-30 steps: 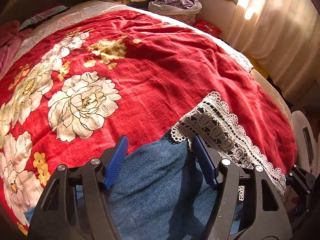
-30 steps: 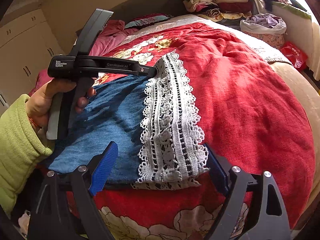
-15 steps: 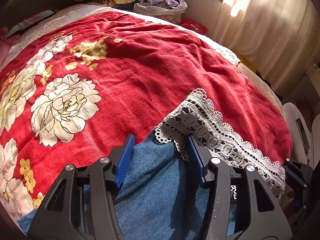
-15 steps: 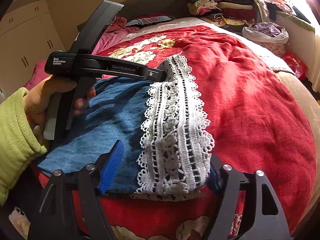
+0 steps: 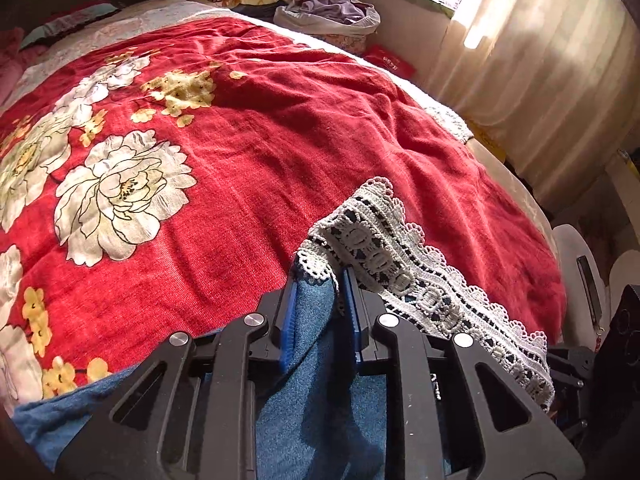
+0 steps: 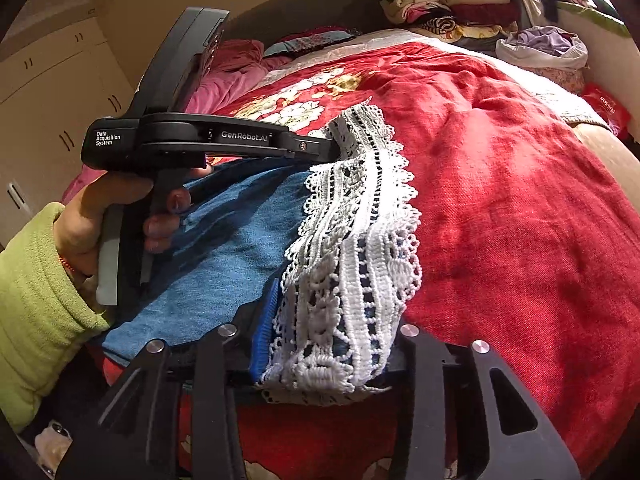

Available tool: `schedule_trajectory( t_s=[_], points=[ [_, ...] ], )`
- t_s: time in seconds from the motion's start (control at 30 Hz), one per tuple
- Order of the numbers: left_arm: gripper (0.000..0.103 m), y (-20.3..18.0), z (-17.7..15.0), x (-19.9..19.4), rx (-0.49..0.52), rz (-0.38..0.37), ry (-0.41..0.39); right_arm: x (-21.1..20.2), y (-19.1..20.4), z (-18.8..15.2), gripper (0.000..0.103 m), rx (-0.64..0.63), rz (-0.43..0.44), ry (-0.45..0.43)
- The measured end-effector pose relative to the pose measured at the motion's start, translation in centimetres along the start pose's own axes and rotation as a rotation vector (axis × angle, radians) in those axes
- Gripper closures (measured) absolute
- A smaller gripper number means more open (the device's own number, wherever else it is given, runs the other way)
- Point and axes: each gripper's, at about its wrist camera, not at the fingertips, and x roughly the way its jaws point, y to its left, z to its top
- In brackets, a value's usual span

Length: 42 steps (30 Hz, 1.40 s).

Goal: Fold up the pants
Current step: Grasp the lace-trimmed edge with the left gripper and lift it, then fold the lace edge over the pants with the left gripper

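Blue denim pants [image 5: 316, 400] with a white lace hem [image 5: 400, 264] lie on a red flowered bedspread [image 5: 280, 120]. My left gripper [image 5: 319, 284] is closing, its blue pads pinching a bunched fold of denim just behind the lace. In the right wrist view the same left gripper [image 6: 334, 148] shows side-on at the far end of the lace hem [image 6: 360, 240], held by a hand in a green sleeve [image 6: 36, 300]. My right gripper [image 6: 332, 340] is closing on the near end of the hem. The lace is bunched between its fingers and hides the right pad.
Folded clothes [image 6: 448, 4] are stacked at the head of the bed, beside a bag of laundry [image 5: 332, 12]. A red packet [image 5: 390, 62] lies near the bed's far edge. Curtains [image 5: 540, 60] hang on the right. Pink bedding [image 6: 236, 68] and cupboards [image 6: 48, 92] are on the left.
Both grippers have closed from wide open onto the pants. The denim and the lace have bunched up between the pads. Neither hand has shifted much.
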Motion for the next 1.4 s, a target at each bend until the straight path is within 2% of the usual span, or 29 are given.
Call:
schedule_trajectory(
  t_s=[0.2,0.5,0.7,0.87,0.97,1.07,1.13,1.2,1.27,1.33,1.4],
  points=[
    [0.095,0.4,-0.2,-1.9,-0.041,-0.033,-0.055,-1.1,0.8,0.5,0.081,-0.001,0.057,-0.014],
    [0.095,3.2,-1.4,-7.3,-0.145,-0.112,-0.179,-3.0,5.7,2.1,0.082,-0.111,0.103,-0.053],
    [0.095,6.3,-3.3,-11.3,-0.214,-0.109,-0.242,-2.4,10.6,3.3,0.082,-0.210,0.149,-0.046],
    [0.094,9.3,-5.8,-12.8,-0.259,-0.061,-0.252,0.2,14.6,3.2,0.082,-0.288,0.166,-0.001],
    [0.091,11.5,-7.7,-13.6,-0.340,-0.003,-0.241,2.3,16.6,2.2,0.082,-0.339,0.152,0.055],
    [0.088,14.2,-10.0,-15.8,-0.439,0.008,-0.275,3.9,18.3,0.8,0.082,-0.404,0.122,0.090],
    [0.076,15.9,-11.9,-17.8,-0.507,0.015,-0.319,4.3,19.9,-0.1,0.082,-0.481,0.089,0.088],
    [0.070,17.4,-13.7,-19.7,-0.566,0.007,-0.362,4.5,21.2,-0.8,0.080,-0.542,0.071,0.089],
    [0.069,18.9,-15.4,-21.1,-0.634,-0.010,-0.397,4.8,23.0,-1.7,0.080,-0.632,0.037,0.079],
    [0.064,19.7,-16.9,-21.8,-0.673,-0.020,-0.424,5.3,24.5,-2.6,0.080,-0.713,0.017,0.080],
    [0.060,19.9,-17.9,-21.9,-0.692,-0.037,-0.430,6.0,25.5,-3.5,0.074,-0.761,0.030,0.101]
  ],
)
